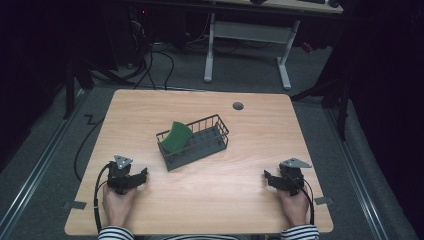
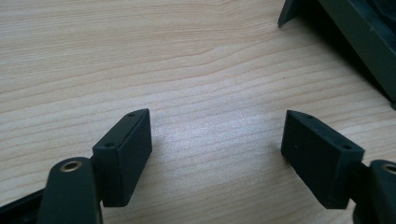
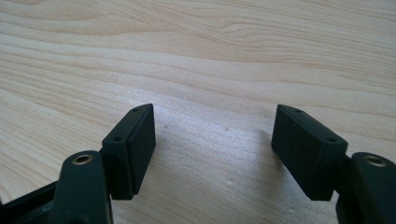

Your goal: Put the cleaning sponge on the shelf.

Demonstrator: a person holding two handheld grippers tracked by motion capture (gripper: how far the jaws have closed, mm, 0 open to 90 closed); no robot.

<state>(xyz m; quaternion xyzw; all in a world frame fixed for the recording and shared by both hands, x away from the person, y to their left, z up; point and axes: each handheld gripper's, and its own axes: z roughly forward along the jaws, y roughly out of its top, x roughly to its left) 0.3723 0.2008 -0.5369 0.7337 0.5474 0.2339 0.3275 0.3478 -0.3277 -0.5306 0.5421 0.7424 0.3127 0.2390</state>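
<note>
Wooden bench (image 1: 150,210), seen from above. 2 tongs, left (image 1: 142,176) and right (image 1: 269,179), released, empty, resting near front edge. Green plate (image 1: 176,137) leaning inside wire basket (image 1: 220,131), mid-bench. Best approached slowly, gripping plate's upper rim.

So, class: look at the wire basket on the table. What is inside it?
A green curved piece leans in the left end of the wire basket. The rest looks bare down to its dark floor; whatever lies under the green piece is covered.
</note>
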